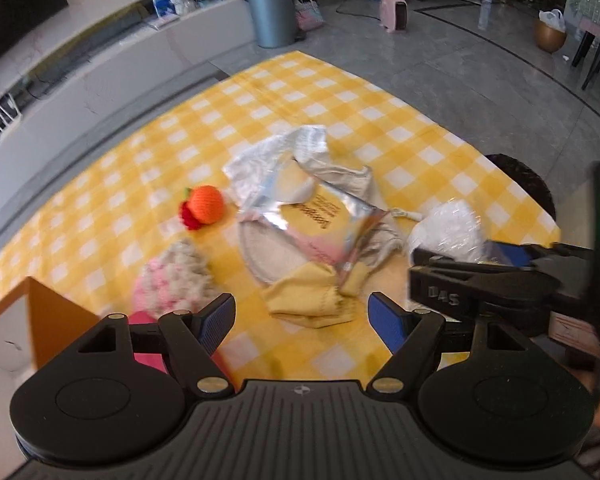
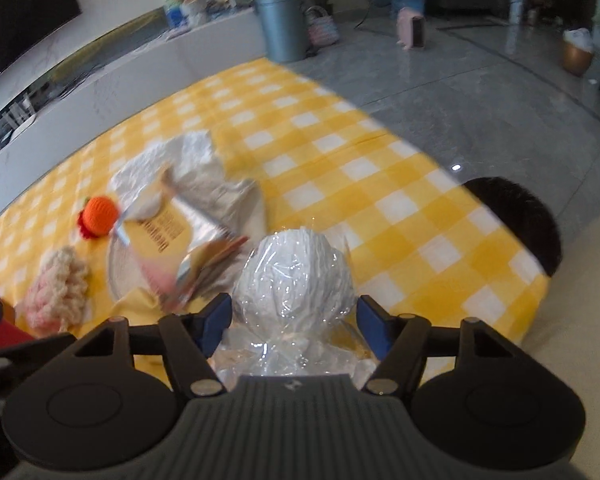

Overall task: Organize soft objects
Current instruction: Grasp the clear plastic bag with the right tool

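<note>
My right gripper (image 2: pixel 294 322) is shut on a white ball wrapped in clear plastic (image 2: pixel 296 276), held above the yellow checked cloth (image 2: pixel 340 152); it also shows in the left wrist view (image 1: pixel 448 232). My left gripper (image 1: pixel 302 320) is open and empty above a yellow cloth (image 1: pixel 306 296). A silver and yellow foil pouch (image 1: pixel 320 216) lies on beige and white fabric (image 1: pixel 272 156). An orange knitted fruit (image 1: pixel 204 205) and a pink and white fluffy item (image 1: pixel 168 280) lie to the left.
An orange-walled box (image 1: pixel 48 320) stands at the near left with something pink (image 1: pixel 148 356) beside it. A black round object (image 2: pixel 520 220) sits at the table's right edge. A grey bin (image 1: pixel 270 12) and a pink heater (image 1: pixel 394 12) stand on the floor beyond.
</note>
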`<action>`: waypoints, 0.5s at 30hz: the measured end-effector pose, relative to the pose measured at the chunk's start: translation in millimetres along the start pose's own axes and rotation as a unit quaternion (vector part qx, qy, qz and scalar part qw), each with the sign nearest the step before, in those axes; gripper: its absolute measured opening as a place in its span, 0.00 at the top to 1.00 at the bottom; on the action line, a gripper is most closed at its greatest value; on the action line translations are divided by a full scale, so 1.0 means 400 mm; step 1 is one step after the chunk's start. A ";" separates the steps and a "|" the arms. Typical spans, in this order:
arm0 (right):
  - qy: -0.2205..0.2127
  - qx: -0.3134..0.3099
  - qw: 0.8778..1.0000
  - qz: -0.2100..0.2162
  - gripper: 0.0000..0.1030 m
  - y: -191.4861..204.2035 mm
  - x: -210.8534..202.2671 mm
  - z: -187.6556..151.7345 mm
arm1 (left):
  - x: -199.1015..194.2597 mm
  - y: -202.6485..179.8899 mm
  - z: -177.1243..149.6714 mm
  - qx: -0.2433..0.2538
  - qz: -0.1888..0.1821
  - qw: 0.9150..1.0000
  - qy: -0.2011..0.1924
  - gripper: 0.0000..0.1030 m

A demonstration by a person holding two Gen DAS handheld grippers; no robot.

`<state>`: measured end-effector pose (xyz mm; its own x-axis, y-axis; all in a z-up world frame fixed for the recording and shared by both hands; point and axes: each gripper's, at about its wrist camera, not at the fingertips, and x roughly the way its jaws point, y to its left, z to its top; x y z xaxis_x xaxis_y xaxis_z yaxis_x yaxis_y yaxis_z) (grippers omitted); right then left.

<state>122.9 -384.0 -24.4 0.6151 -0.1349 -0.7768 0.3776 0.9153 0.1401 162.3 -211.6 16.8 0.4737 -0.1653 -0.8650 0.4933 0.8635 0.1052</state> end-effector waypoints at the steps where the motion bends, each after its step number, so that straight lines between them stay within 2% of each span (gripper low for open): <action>1: -0.011 0.009 1.000 -0.007 0.34 -0.011 -0.011 0.001 | 0.015 -0.004 0.005 -0.004 0.007 1.000 0.010 0.14; 4: -0.030 0.041 0.999 -0.011 0.34 -0.043 -0.030 0.007 | 0.073 -0.015 0.018 -0.009 0.012 0.999 0.052 0.14; 7: -0.019 0.059 0.998 0.002 0.34 -0.062 -0.021 0.008 | 0.127 -0.018 0.026 -0.016 -0.003 0.996 0.085 0.15; 15: -0.023 0.053 0.998 0.021 0.34 -0.054 -0.026 0.003 | 0.223 -0.007 0.046 -0.029 0.004 0.993 0.111 0.15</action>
<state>109.2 -402.8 -18.5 0.6613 -0.1171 -0.7409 0.4206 0.8757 0.2371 216.4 -237.6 -51.6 0.3021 -0.0539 -0.9518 0.4434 0.8918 0.0903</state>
